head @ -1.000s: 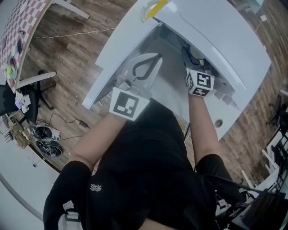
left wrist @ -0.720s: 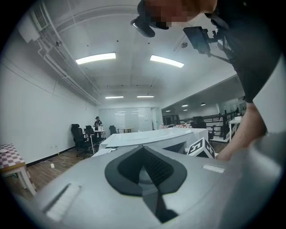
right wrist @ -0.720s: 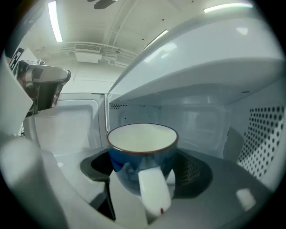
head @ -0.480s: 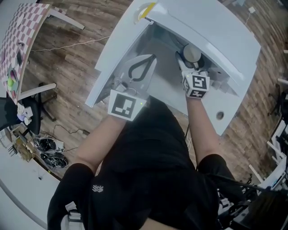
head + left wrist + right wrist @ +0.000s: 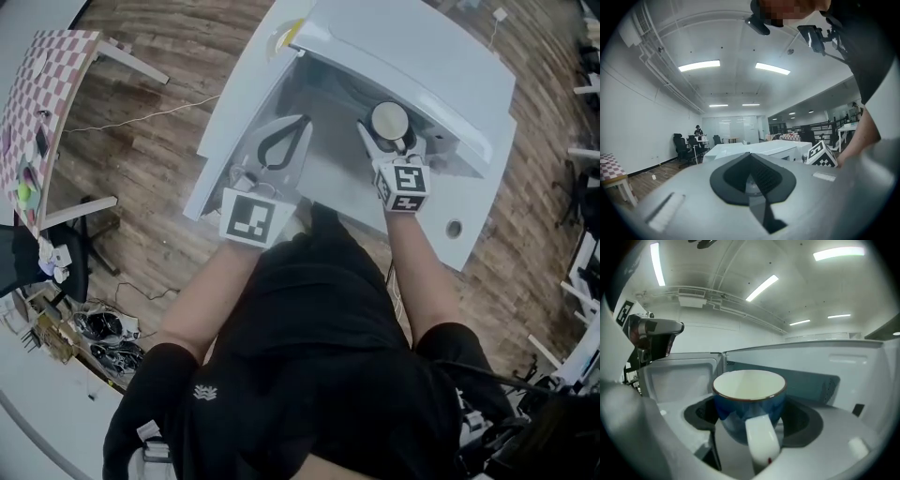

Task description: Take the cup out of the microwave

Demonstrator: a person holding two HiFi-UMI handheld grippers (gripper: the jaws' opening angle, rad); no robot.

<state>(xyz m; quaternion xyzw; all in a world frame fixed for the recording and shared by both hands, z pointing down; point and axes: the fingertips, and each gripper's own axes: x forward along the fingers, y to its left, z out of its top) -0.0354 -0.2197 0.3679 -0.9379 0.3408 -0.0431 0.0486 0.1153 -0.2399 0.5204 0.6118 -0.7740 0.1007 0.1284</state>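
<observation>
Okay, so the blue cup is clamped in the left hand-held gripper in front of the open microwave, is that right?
Not quite. The blue cup is in the right hand-held gripper, not the left. The right gripper view shows it clamped between that gripper's jaws, in front of the open microwave. The left hand-held gripper is shut on nothing.

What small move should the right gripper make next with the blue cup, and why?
Probably draw the blue ceramic cup straight back, level: the right gripper is shut on it, and the white microwave cavity stands close behind it.
</observation>
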